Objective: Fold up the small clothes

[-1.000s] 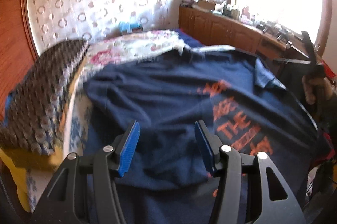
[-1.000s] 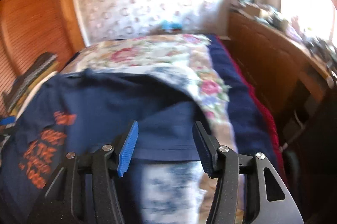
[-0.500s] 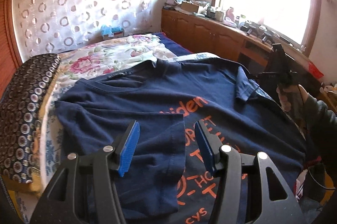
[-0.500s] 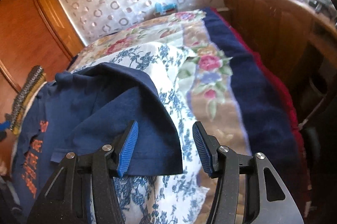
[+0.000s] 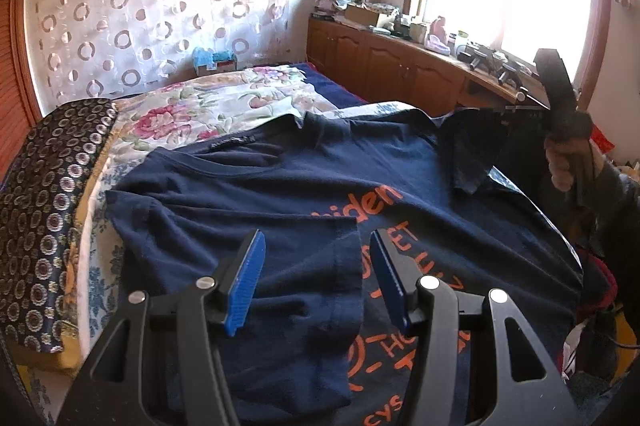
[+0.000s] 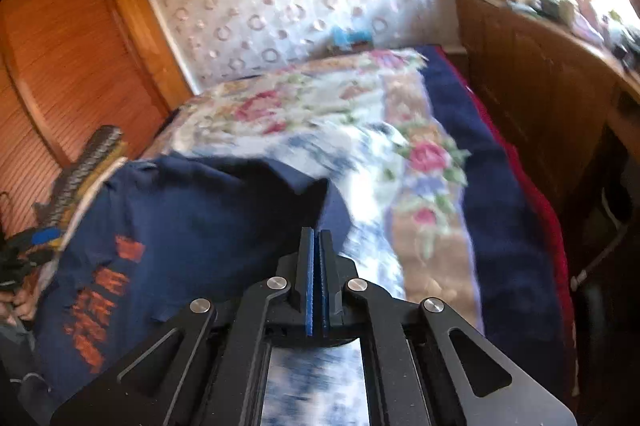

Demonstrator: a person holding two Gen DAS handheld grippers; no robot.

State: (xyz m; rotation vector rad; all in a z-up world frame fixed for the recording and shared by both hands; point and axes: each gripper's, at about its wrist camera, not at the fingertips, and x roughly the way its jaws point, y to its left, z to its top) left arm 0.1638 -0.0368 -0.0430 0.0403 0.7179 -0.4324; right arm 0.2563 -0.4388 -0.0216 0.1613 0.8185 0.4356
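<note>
A navy T-shirt (image 5: 288,185) with orange lettering lies spread on the bed, its left sleeve (image 5: 288,286) folded over the chest. My left gripper (image 5: 316,278) is open just above that folded sleeve, holding nothing. In the left wrist view my right gripper (image 5: 516,101) holds the shirt's right sleeve (image 5: 472,149) lifted off the bed. In the right wrist view my right gripper (image 6: 318,246) has its blue pads pressed together on the edge of that sleeve (image 6: 308,201); the shirt (image 6: 180,222) spreads to the left.
A floral bedspread (image 5: 224,105) covers the bed. A dark patterned pillow (image 5: 48,201) lies along the left edge. A wooden cabinet (image 5: 400,65) with clutter runs under the window on the right. A wooden wardrobe (image 6: 68,57) stands at the left.
My right gripper closed on the right sleeve edge and lifted it. My left gripper stayed open over the folded left sleeve, with little movement since half a second ago.
</note>
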